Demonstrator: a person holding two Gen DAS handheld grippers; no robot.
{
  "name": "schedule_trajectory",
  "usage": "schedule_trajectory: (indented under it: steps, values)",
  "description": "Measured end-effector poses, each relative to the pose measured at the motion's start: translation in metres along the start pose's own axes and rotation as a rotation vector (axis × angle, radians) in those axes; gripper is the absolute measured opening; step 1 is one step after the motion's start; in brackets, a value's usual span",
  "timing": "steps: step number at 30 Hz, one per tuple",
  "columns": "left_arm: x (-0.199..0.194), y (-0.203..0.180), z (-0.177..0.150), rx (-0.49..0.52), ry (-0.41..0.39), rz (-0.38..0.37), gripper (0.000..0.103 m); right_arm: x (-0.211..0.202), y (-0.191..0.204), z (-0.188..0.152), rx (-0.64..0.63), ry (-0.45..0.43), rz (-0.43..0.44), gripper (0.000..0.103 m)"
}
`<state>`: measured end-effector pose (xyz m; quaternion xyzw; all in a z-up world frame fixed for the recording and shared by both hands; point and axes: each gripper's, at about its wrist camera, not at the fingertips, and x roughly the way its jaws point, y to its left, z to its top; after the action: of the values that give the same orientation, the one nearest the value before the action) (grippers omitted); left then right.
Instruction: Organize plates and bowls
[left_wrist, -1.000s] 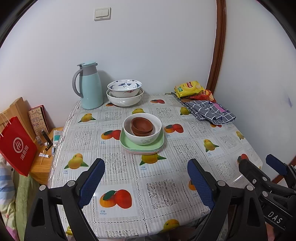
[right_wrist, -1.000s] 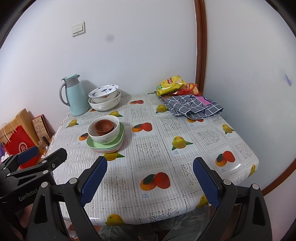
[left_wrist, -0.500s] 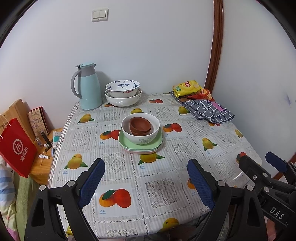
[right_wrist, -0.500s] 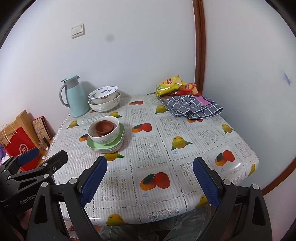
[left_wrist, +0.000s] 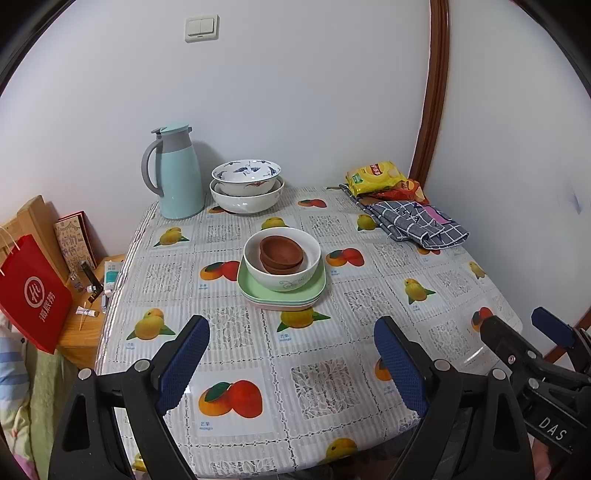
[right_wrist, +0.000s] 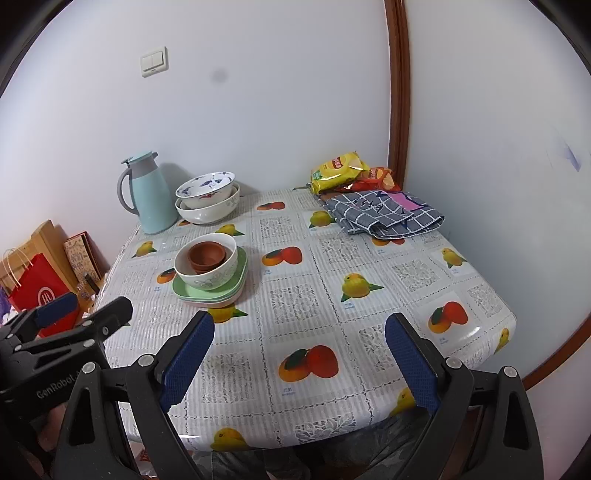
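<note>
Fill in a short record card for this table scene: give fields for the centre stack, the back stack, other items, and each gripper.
Centre stack: brown bowls nested in a white bowl, on green plates.
Back stack: blue-patterned bowl inside a larger white bowl, beside the teal jug.
Other items: snack bags and checked cloth at the far right corner.
Surface: fruit-print tablecloth.
Left gripper: open, holding nothing, over the near edge.
Right gripper: open, holding nothing.

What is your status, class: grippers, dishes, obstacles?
Left gripper and right gripper open, empty. Brown bowls in white bowl on plates, mid-table. Path clear.
</note>
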<state>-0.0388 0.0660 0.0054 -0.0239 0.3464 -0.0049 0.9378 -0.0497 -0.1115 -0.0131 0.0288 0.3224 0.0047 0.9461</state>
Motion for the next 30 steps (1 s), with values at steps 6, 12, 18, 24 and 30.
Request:
schedule_trajectory:
  steps: [6,12,18,24,30]
  values:
    - [0.002,-0.005,0.005,0.013,0.003,-0.011,0.091,-0.003,-0.007,0.002,0.008,-0.007,-0.017,0.093]
    - [0.003,-0.010,0.005,0.032,0.008,-0.013,0.091,-0.002,-0.013,0.006,0.026,-0.014,-0.025,0.093]
    - [0.002,-0.004,0.009,0.012,0.001,-0.010,0.091,0.000,-0.006,0.008,0.014,-0.009,-0.028,0.093]
    - [0.001,-0.005,0.011,0.008,-0.002,-0.020,0.091,-0.001,-0.001,0.009,-0.006,-0.016,-0.032,0.093]
    - [0.003,-0.010,0.013,0.019,0.000,-0.031,0.091,0.002,0.000,0.010,-0.007,-0.011,-0.031,0.093]
